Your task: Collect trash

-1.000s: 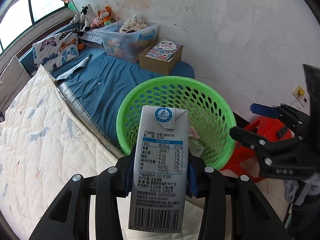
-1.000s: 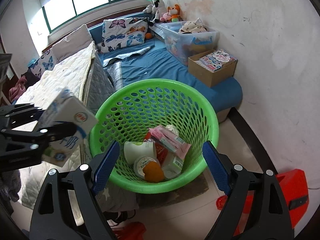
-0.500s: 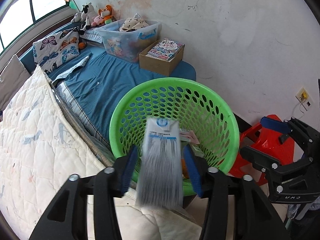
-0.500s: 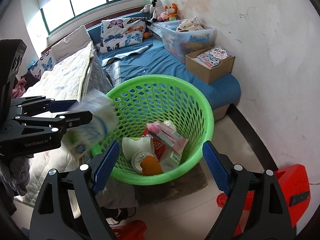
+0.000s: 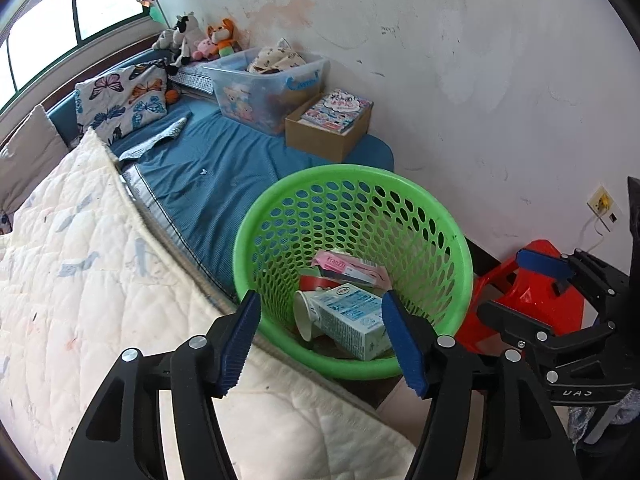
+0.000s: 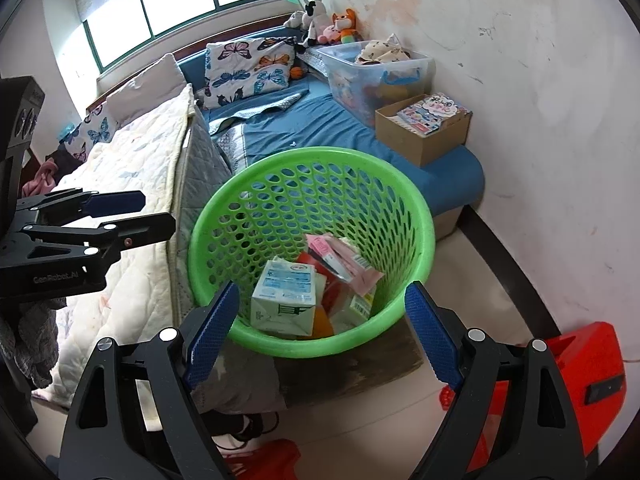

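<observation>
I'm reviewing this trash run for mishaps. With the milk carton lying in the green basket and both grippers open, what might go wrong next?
1. The milk carton lies tilted on the paper cup and wrappers; leftover milk might leak through the green basket holes.
2. The left gripper hangs near the rim, so a careless pull-back may tip the basket.
3. The right gripper is close to the left and they may collide.

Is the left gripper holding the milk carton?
No, the left gripper is open and empty; the milk carton lies inside the green basket.

Basket [image 6: 416, 200] mouth open above, trash [image 6: 286, 296] covering its bottom; mattress [image 6: 132, 184] close left
</observation>
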### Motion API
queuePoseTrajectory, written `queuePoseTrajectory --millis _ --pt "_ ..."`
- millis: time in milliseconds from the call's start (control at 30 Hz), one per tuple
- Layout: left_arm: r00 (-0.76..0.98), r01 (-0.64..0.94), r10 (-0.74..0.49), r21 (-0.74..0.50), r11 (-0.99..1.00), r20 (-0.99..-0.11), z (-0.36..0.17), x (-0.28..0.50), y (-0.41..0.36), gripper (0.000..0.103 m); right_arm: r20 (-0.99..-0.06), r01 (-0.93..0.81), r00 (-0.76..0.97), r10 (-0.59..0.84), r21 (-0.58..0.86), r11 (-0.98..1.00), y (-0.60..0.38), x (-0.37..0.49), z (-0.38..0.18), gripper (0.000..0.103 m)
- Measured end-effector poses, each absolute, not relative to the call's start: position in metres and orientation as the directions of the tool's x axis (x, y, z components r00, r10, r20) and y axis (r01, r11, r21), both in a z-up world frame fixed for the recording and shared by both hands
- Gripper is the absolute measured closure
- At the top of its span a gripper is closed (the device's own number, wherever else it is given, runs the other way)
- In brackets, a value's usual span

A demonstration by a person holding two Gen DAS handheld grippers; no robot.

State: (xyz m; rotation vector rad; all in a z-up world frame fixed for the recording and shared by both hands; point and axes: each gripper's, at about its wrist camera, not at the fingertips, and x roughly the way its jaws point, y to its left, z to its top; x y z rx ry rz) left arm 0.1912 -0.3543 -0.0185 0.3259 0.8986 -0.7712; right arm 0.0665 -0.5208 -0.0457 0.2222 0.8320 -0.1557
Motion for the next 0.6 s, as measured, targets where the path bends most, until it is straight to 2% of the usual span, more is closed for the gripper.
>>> queuePoseTrajectory --millis 167,300,367,600 --pt "0.424 0.697 -0.464 -0.047 0.716 -0.778 -0.009 0.183 -0.334 0.030 -0.744 0.210 0.666 -0.046 0.128 0.969 -0.507 0.064 -0.042 0.019" --pt "0.454 0.674 -0.457 -0.041 0.738 -0.765 -0.002 0.176 -0.317 0.027 -0.745 0.195 0.666 -0.049 0.110 0.975 -0.493 0.061 -0.038 0.018" --pt "0.475 0.663 -0.454 -0.032 0.748 -0.754 0.002 0.172 -0.308 0.018 -0.745 0.183 0.665 -0.042 0.108 0.977 -0.487 0.061 -0.036 0.018" --pt "0.537 0.605 -0.430 -0.024 0.796 -0.726 0.014 0.157 -0.269 0.011 -0.747 0.141 0.664 -0.026 0.091 0.986 -0.457 0.057 -0.031 0.015"
